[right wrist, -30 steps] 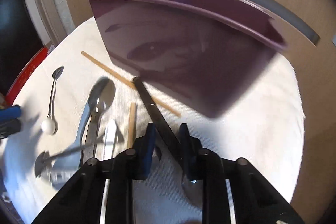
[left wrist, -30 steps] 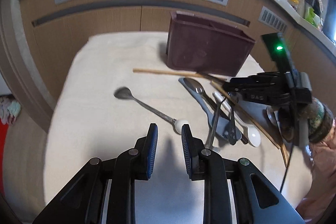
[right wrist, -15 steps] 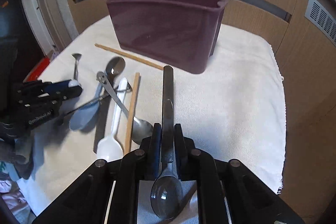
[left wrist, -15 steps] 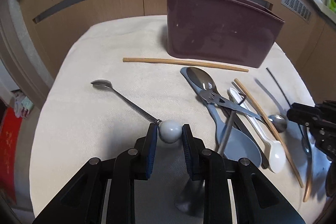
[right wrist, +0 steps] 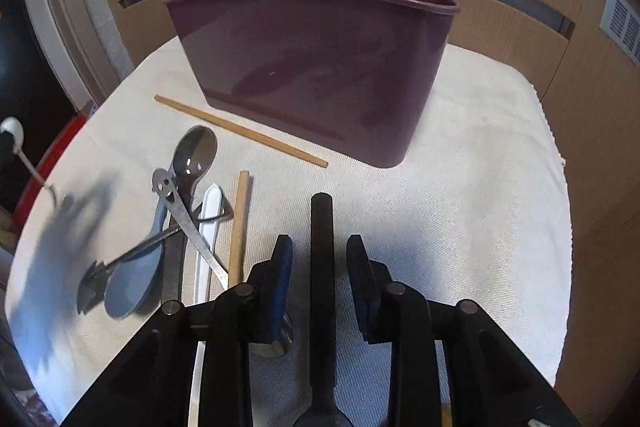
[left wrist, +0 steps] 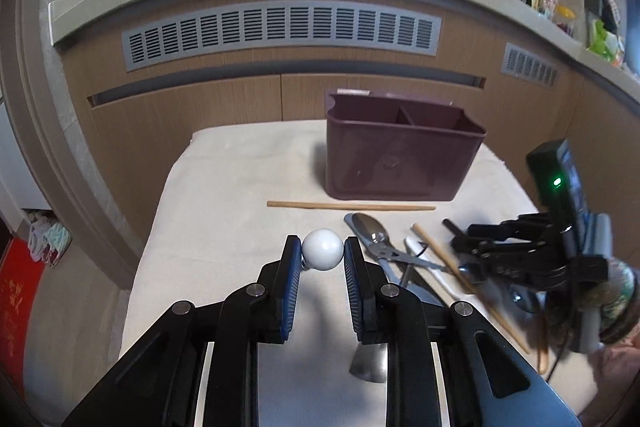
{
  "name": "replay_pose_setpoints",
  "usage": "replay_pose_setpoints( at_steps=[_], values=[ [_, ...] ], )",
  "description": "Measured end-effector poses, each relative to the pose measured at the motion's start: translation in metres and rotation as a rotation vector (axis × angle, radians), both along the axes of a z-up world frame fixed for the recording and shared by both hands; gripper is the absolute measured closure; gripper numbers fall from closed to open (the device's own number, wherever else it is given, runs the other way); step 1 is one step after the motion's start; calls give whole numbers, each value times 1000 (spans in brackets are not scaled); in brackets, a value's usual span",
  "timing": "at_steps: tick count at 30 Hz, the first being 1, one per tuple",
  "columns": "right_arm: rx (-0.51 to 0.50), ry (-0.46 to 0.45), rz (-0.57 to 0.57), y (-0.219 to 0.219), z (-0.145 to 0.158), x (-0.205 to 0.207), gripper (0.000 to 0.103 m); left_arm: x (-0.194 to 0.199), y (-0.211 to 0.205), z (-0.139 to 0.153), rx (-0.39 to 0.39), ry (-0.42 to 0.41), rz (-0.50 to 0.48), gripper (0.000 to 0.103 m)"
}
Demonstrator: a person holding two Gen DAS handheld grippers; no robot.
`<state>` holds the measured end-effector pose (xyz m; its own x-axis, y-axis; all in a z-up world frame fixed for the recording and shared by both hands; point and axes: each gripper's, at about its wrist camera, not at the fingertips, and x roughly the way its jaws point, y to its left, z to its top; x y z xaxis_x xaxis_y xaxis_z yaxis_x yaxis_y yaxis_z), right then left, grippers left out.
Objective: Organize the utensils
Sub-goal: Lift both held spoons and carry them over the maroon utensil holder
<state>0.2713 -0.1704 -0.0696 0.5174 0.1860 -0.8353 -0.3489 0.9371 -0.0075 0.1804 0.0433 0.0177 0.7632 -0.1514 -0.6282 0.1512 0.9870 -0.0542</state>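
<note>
A maroon utensil holder (left wrist: 400, 155) (right wrist: 312, 67) with two compartments stands at the back of the white cloth. My left gripper (left wrist: 322, 255) is shut on the white ball (left wrist: 322, 249) at the end of a thin metal spoon. The right wrist view shows that ball-ended spoon (right wrist: 32, 167) lifted off the cloth at the far left. My right gripper (right wrist: 320, 255) points down at the cloth and its jaws are opening. A black-handled spoon (right wrist: 321, 227) lies between them with a gap on each side. In the left wrist view the right gripper (left wrist: 460, 243) hovers over the utensil pile.
One wooden chopstick (left wrist: 352, 206) (right wrist: 240, 131) lies in front of the holder. A second chopstick (right wrist: 240, 227), a grey spoon (right wrist: 192, 155), a white plastic spoon (right wrist: 208, 227) and several metal utensils lie piled left of my right gripper. Wooden cabinets with vents stand behind.
My left gripper closed on the spoon's white ball and rose with it. My right gripper, tight on the black handle half a second ago, now has its jaws spread apart.
</note>
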Motion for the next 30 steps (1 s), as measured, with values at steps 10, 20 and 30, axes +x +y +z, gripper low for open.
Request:
replay_pose_setpoints(
  at_steps=[10, 20, 30],
  values=[
    [61, -113, 0, -22, 39, -46, 92, -13, -11, 29, -16, -70, -56, 80],
    [135, -124, -42, -43, 63, -64, 92, 25, -34, -28, 122, 203, -346, 78],
    [153, -84, -61, -47, 54, -60, 92, 61, -56, -72, 225, 404, -441, 78]
  ],
)
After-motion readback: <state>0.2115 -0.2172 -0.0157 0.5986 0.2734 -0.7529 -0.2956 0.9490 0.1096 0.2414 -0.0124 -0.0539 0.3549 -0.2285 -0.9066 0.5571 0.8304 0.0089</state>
